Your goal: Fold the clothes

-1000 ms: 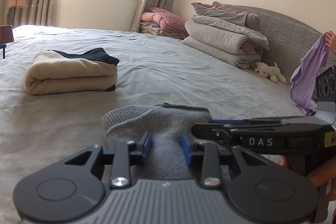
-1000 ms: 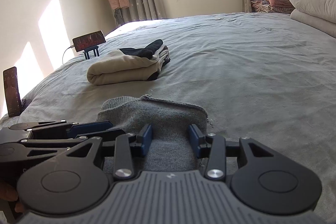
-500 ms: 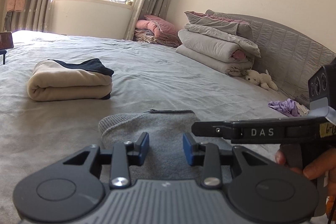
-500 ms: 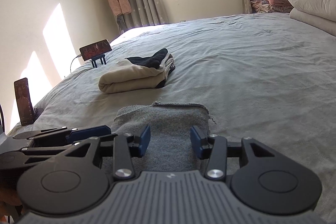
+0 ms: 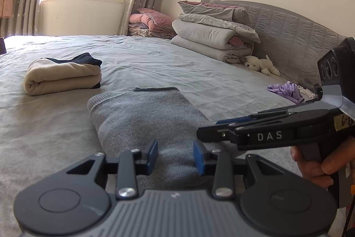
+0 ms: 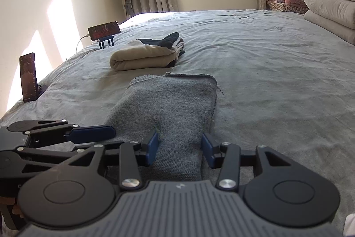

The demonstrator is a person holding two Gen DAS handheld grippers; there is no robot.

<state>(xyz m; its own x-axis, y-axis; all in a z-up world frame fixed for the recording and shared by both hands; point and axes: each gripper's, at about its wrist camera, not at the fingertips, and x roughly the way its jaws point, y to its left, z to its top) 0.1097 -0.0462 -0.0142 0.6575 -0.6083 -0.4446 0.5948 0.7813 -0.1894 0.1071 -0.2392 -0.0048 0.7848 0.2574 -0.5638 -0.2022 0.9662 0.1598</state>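
Observation:
A folded grey knit sweater (image 5: 144,117) (image 6: 173,103) lies flat on the grey bed (image 5: 155,59), its length running away from both cameras. My left gripper (image 5: 175,156) hovers over the sweater's near end, open, with only the cloth below showing through the gap between its blue pads. My right gripper (image 6: 180,148) is open in the same way, just beside it. Each shows in the other's view: the right gripper (image 5: 199,133) from the side, held by a hand (image 5: 315,166), and the left gripper (image 6: 112,137) at the lower left.
A folded beige and dark stack (image 5: 62,79) (image 6: 144,57) sits beyond the sweater on the left. Crumpled purple clothes (image 5: 286,91) and a white plush toy (image 5: 261,64) lie near the headboard, by piled quilts (image 5: 213,37). Two phones (image 6: 103,30) (image 6: 28,77) stand at the bed's left edge.
Both grippers have drawn back toward the near end, so more of the grey sweater shows. The purple garment a hand held up at the right now lies crumpled on the bed.

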